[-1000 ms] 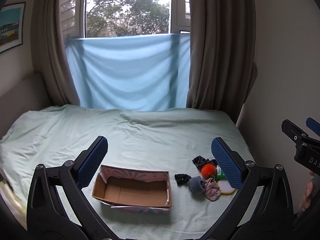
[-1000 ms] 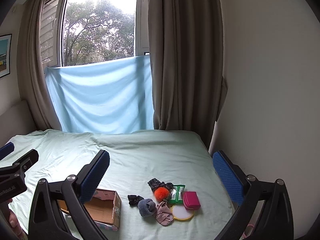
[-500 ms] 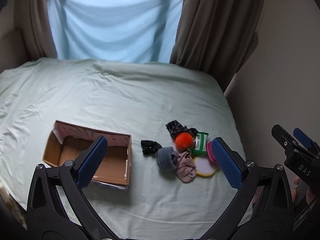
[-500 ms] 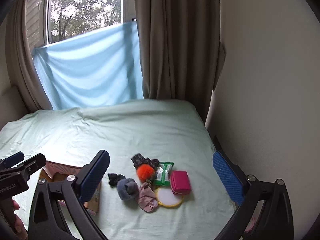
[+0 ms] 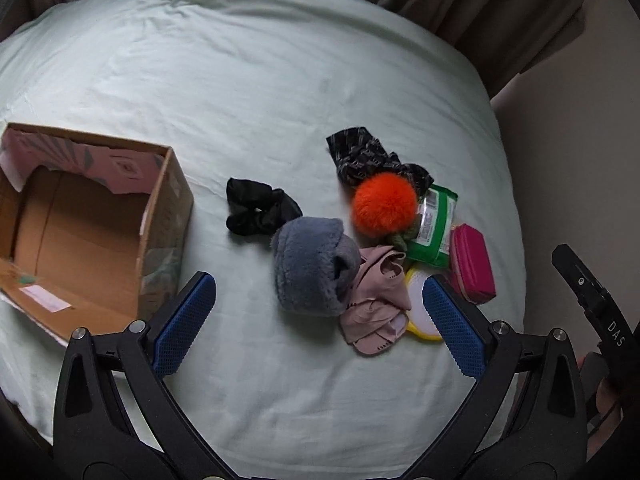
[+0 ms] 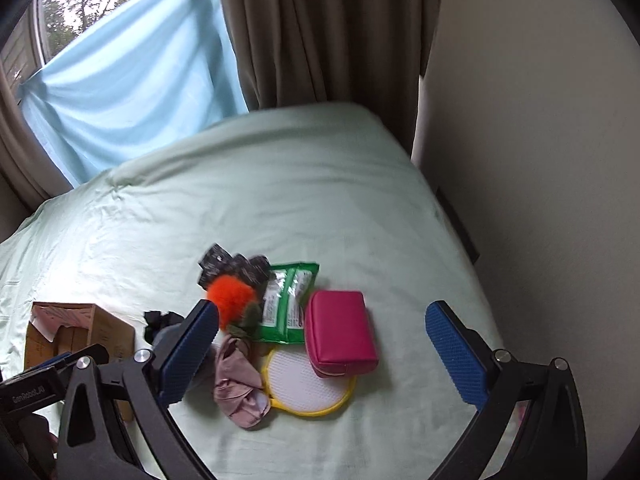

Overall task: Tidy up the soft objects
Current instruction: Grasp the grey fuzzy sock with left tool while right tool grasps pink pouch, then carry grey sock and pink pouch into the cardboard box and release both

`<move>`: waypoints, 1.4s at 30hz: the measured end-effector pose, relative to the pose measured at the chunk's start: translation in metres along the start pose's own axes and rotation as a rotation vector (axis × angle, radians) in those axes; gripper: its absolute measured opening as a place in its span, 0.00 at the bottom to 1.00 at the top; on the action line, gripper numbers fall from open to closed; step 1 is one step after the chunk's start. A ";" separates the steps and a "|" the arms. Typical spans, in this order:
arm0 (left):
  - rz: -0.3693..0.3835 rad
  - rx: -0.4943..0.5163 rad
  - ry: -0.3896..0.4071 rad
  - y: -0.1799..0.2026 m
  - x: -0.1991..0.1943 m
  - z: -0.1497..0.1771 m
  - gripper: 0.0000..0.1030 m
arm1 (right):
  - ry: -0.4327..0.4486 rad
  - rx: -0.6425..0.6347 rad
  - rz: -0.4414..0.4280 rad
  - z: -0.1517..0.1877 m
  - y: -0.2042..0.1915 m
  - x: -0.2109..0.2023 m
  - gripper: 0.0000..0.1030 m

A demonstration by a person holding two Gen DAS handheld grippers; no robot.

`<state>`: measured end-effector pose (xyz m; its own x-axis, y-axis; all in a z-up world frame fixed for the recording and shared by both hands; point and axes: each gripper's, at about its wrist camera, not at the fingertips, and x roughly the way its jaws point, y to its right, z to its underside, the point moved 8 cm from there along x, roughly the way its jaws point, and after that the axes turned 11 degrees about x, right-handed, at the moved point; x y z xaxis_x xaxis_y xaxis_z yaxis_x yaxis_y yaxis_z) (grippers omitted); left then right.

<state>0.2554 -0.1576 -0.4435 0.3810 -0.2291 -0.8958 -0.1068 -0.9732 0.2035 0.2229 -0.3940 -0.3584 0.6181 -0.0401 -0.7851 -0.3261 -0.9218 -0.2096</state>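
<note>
The left tool hangs over the bed with its two blue, dimpled fingers spread wide and nothing between them. The grey plush piece lies just ahead of it, roughly centred in the gap and clear of both fingers. Beside the plush on its right, touching it, is a crumpled pink cloth, thin and folded on itself. A round white pad with a yellow rim lies partly under that cloth, and the left tool's right finger overlaps it in the left wrist view.

Farther ahead sits a fluffy orange pom-pom, ball-shaped, resting against a dark patterned fabric and a glossy green packet. A black scrunchie, gathered and shiny, lies alone between the plush and the cardboard box. The box stands open-topped to the left, plain brown inside with pink printed flaps.

The right tool is likewise held wide apart, gripping nothing. The magenta zip pouch, smooth and rectangular with rounded corners, lies between its fingers in the right wrist view, nearer the left one, and overlaps the round pad's edge. The bed's sheet is pale green and softly creased.
</note>
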 end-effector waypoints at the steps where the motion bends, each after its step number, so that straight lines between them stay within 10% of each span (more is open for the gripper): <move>1: 0.002 -0.004 -0.010 0.000 0.012 0.000 0.99 | -0.014 0.007 -0.003 0.002 0.002 0.009 1.00; 11: -0.016 0.019 -0.127 0.004 0.088 0.007 0.97 | -0.210 0.054 -0.052 0.028 0.033 0.118 0.93; 19: -0.006 0.014 -0.194 0.002 0.116 0.010 0.70 | -0.323 0.062 -0.087 0.044 0.034 0.155 0.68; 26: -0.025 0.073 -0.188 0.018 0.118 0.006 0.49 | -0.319 0.055 -0.097 0.045 0.034 0.151 0.52; 42: 0.000 0.113 -0.041 0.036 0.019 -0.014 0.46 | -0.213 0.056 -0.091 0.020 0.024 0.079 0.41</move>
<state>0.2715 -0.1976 -0.4476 0.3436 -0.2262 -0.9115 -0.2110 -0.9644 0.1598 0.2495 -0.4111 -0.4373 0.4834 0.1300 -0.8657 -0.3187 -0.8949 -0.3123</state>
